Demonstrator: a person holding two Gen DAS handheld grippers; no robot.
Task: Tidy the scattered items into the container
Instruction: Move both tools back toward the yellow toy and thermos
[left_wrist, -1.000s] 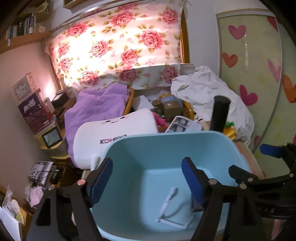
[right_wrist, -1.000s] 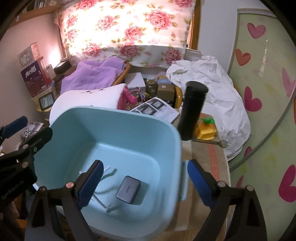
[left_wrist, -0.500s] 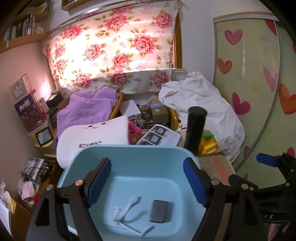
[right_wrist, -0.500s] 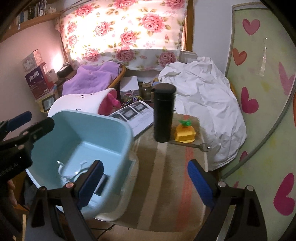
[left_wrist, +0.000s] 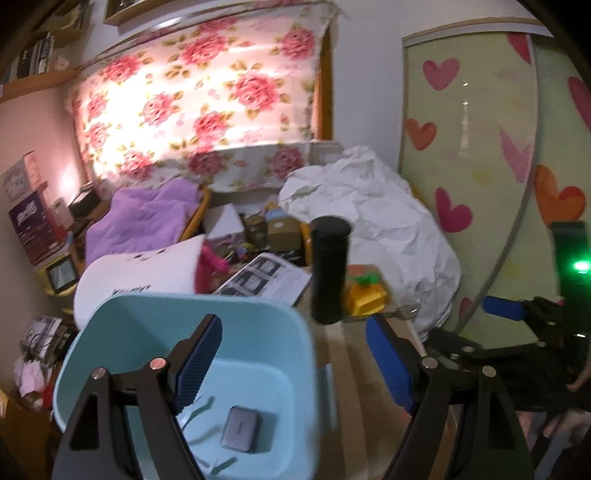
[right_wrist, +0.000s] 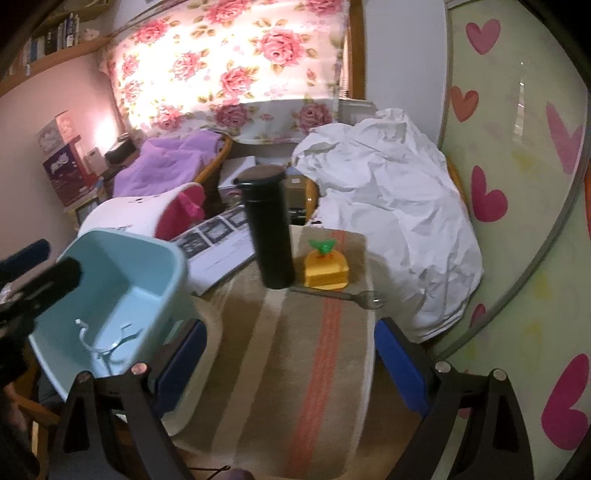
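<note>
Both pairs of blue-padded fingers stand wide apart w/ nothing between them: left gripper (left_wrist: 295, 358) hangs over the near corner of the tub, right gripper (right_wrist: 290, 362) over the striped cloth.

Largest to smallest:

- Pale blue plastic tub (left_wrist: 155, 314), rounded-square, on the left of the beige cloth with an orange stripe (right_wrist: 295, 350). Holds a small grey rounded-rectangle case (left_wrist: 241, 432) and thin white bent plastic pieces (right_wrist: 107, 338). Prob. light, stiff, smooth.
- Tall matte black cylindrical flask (right_wrist: 269, 227), upright at the far end of the cloth, outside the tub. Likely the heaviest item, rigid, maybe slippery; best taken across mid-body, jaws level, so it won't tip.
- Yellow block-shaped toy with a green leaf top (right_wrist: 325, 271), just right of the flask. Looks light, hard; flat sides give good purchase.
- Thin metal spoon (right_wrist: 347, 296), flat on the cloth in front of both. Low, slick; pinch across the handle, near the bowl.

Open magazine (right_wrist: 218, 245) lies behind the tub.
</note>
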